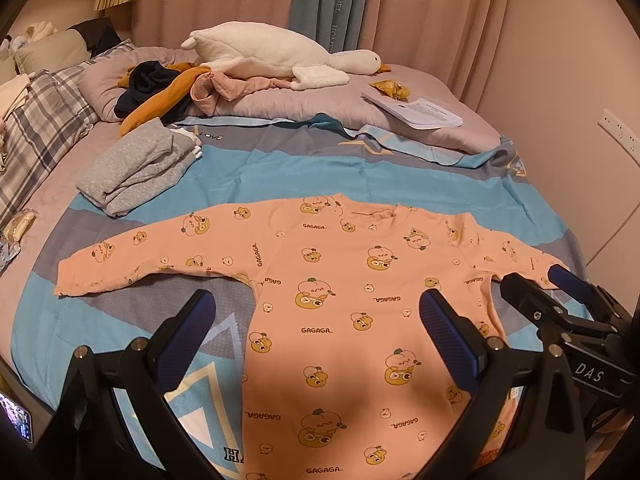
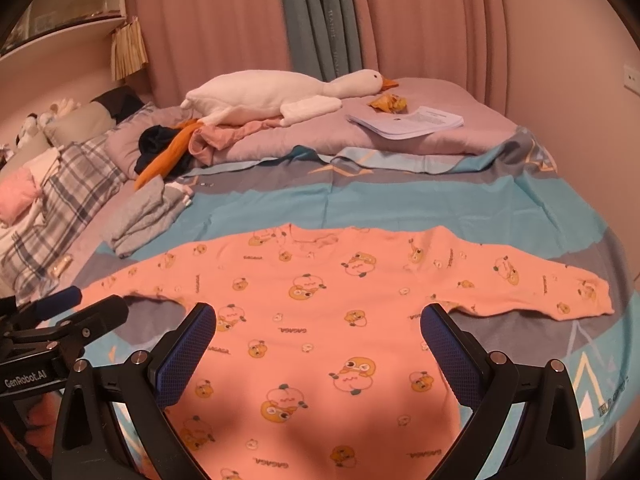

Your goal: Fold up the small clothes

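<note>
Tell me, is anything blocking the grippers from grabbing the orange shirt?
Nothing visible is. The orange shirt lies flat on the bed with nothing on it. The left gripper and right gripper both hover open above it. The gray clothes sit off to the side.

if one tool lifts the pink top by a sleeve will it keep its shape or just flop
The pink top would probably flop: it lies flat like thin knit, so the body would likely hang and bunch. It looks light, so the open left tool should lift it easily. On the smooth blue sheet, it may slide when pushed.
</note>
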A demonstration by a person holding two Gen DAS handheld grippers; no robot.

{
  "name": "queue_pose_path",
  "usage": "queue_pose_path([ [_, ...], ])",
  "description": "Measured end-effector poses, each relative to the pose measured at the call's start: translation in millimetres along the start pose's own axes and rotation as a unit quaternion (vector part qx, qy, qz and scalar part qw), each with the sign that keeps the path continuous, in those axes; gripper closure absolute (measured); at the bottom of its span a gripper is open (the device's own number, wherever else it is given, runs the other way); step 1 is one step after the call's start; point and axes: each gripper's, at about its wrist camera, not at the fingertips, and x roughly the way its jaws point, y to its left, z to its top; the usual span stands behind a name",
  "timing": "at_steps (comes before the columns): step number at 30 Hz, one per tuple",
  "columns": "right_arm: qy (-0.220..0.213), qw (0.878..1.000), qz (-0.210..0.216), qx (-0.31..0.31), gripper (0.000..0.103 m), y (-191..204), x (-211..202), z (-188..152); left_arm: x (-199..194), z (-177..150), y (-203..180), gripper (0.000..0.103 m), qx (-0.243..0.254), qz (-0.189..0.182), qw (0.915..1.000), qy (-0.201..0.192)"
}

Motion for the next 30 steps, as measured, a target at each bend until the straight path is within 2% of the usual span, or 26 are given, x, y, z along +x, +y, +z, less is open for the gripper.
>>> queue_pose_path([
  [30, 0.002, 1.0, 0.016, 0.009, 0.001, -0.9, -0.8, -0.4, 5.3, -1.1, 6.1, 0.001, -0.013, -0.022, 0.9995, 0.018],
])
